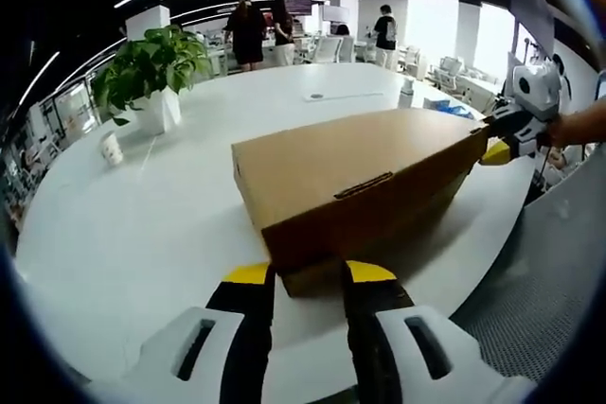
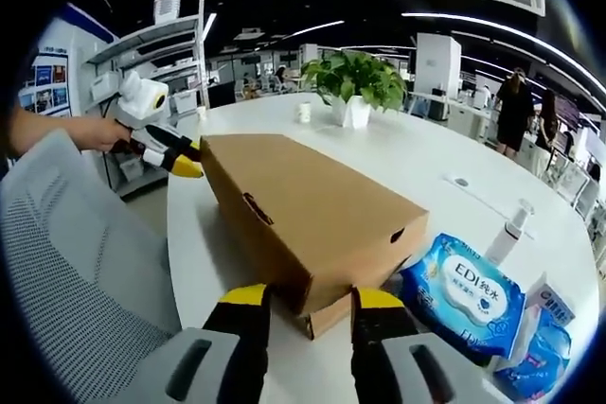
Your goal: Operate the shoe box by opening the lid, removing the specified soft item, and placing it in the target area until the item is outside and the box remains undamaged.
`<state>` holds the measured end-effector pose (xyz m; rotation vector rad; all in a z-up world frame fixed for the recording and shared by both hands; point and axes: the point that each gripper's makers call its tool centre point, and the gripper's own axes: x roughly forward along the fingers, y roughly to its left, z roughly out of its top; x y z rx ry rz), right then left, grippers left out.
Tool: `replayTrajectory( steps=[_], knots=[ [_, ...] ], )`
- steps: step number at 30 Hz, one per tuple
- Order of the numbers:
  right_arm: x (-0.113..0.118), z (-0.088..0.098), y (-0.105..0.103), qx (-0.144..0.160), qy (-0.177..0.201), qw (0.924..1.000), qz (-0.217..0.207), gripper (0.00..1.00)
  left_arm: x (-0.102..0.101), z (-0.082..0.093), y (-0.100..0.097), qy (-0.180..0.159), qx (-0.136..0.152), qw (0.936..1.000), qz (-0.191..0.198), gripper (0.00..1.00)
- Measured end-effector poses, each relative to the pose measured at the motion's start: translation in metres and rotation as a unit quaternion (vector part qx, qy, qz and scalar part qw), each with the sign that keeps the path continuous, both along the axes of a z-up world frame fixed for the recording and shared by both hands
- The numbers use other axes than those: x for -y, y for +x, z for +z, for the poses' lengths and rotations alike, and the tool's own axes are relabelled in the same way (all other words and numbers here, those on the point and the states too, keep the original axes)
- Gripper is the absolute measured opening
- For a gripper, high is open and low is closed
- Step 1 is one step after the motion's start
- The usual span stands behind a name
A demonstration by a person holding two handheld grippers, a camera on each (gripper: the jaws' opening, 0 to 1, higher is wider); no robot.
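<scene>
On the white table (image 1: 142, 234) lies the brown cardboard shoe box (image 1: 360, 182), lid shut, long axis running between the two grippers. Left gripper (image 1: 308, 276): jaws parted, yellow tips set at either side of the box's near corner, at the lid edge; firm grip or mere touch cannot be told. Right gripper (image 2: 308, 302): jaws likewise parted, straddling the opposite end corner of the box, lower box edge showing between them. Seen from the left gripper view, the right gripper's yellow tip meets the far corner. Beside the box, right gripper view: blue wet-wipe pack (image 2: 464, 295), a second smaller blue pack (image 2: 540, 361), white spray bottle (image 2: 508, 231). Potted plant (image 1: 150, 73) and a paper cup (image 1: 112, 148) stand well apart. Grey mesh chair (image 2: 76, 272) borders the table. People stand far behind.
</scene>
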<state>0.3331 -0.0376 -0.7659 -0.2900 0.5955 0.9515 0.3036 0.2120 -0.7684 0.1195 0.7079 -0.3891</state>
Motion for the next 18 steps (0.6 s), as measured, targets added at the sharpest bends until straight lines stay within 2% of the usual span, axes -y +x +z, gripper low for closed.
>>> replayTrajectory(
  steps=[9,18],
  knots=[
    [-0.001,-0.009,-0.001,-0.01,-0.005,0.9999,-0.004,0.32,0.001,-0.01,-0.001,-0.001,-0.011,0.9999,0.0,0.31],
    [0.001,-0.013,0.0,-0.02,-0.005,0.9997,-0.009,0.32,-0.001,-0.015,0.0,-0.003,-0.02,0.9998,0.004,0.29]
  ],
)
